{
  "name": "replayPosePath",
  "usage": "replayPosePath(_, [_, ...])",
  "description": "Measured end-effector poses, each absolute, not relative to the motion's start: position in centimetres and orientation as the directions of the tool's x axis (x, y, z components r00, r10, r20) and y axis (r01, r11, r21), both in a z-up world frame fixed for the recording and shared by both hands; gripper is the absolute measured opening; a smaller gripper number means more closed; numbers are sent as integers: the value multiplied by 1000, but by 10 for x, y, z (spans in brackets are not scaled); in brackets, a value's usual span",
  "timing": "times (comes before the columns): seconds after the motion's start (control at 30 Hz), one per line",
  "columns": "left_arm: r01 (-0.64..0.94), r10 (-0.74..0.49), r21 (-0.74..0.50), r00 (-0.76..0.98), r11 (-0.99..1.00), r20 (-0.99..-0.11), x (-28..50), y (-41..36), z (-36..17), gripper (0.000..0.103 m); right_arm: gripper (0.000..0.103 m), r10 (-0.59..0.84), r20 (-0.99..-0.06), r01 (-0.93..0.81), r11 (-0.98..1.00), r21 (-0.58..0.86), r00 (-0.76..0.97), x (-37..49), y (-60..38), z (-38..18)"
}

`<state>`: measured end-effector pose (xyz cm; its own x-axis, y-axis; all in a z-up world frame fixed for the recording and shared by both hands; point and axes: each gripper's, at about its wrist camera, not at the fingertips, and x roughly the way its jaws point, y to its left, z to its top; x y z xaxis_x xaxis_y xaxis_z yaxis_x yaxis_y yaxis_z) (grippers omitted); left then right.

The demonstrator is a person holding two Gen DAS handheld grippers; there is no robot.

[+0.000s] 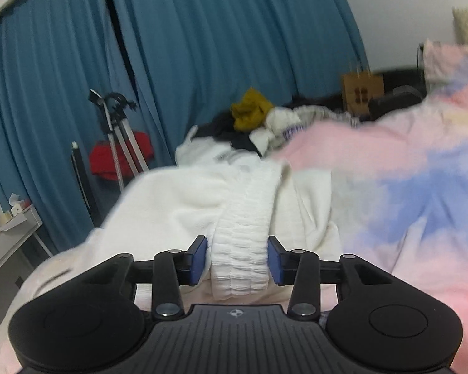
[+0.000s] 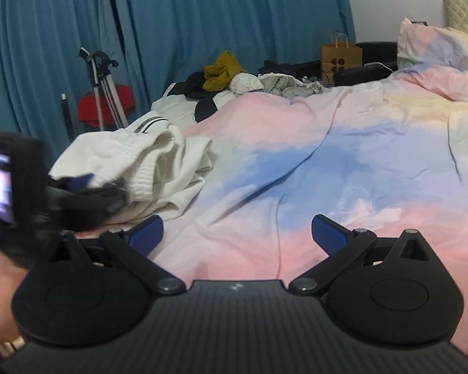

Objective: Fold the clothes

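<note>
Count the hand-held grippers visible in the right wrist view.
2. The right hand-held gripper fills the bottom foreground, jaws wide open over the pastel duvet. The left hand-held gripper sits at the left edge, blurred, at the white garment. None seem hidden.

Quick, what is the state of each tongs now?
Left tongs: closed on the ribbed band of the white garment.
Right tongs: open, holding nothing, above the bedcover.

A crumpled white knit garment point(image 2: 146, 162) lay at the left edge of the pastel tie-dye bed cover point(image 2: 327, 162). Behind it sat a heap of mixed clothes point(image 2: 234, 78), a brown paper bag point(image 2: 340, 57) to its right.
</note>
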<state>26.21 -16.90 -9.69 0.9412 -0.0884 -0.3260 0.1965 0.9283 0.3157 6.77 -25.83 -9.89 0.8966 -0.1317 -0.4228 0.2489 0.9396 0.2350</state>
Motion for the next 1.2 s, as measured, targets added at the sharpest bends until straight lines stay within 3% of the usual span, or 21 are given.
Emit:
replayPosePath(0.1, [178, -105, 258, 956, 950, -273, 236, -144, -68, 40, 103, -123, -399, 228, 946, 229, 909, 65, -254, -95])
replayPosePath(0.17, [152, -99, 209, 965, 966, -242, 216, -121, -41, 31, 103, -107, -384, 208, 950, 233, 917, 63, -250, -92])
replayPosePath(0.2, [139, -96, 182, 969, 973, -229, 205, -107, -27, 13, 103, -99, -378, 198, 952, 234, 921, 62, -249, -91])
replayPosePath(0.23, [123, -87, 155, 971, 980, -221, 192, -90, -14, 8, 103, -86, -375, 184, 955, 232, 923, 60, -246, -89])
replayPosePath(0.5, [-98, 105, 40, 955, 994, -279, 128, 55, 13, 0, 103, 112, -396, -7, 966, 258, 912, 48, -218, -83])
replayPosePath(0.67, [-160, 96, -120, 904, 980, -417, 119, 133, -1, 1, 103, 248, -455, -131, 953, 274, 855, 49, -185, -90])
replayPosePath(0.77, [-165, 46, -212, 879, 963, -474, 114, 161, -7, 4, 102, 277, -491, -180, 955, 237, 826, 55, -159, -97])
replayPosePath(0.87, [-127, -30, -285, 873, 950, -487, 107, 162, -12, 20, 87, 270, -514, -206, 962, 180, 814, 65, -138, -106])
replayPosePath(0.9, [-113, -52, -302, 871, 947, -488, 104, 161, -14, 24, 73, 268, -522, -208, 963, 172, 809, 71, -133, -109])
replayPosePath(1.07, [-36, -128, -317, 867, 948, -482, 95, 142, -20, 36, 69, 253, -536, -228, 967, 114, 806, 99, -108, -122])
replayPosePath(1.2, [23, -153, -267, 864, 963, -479, 107, 118, -28, 51, 53, 227, -524, -239, 970, 44, 821, 115, -95, -131])
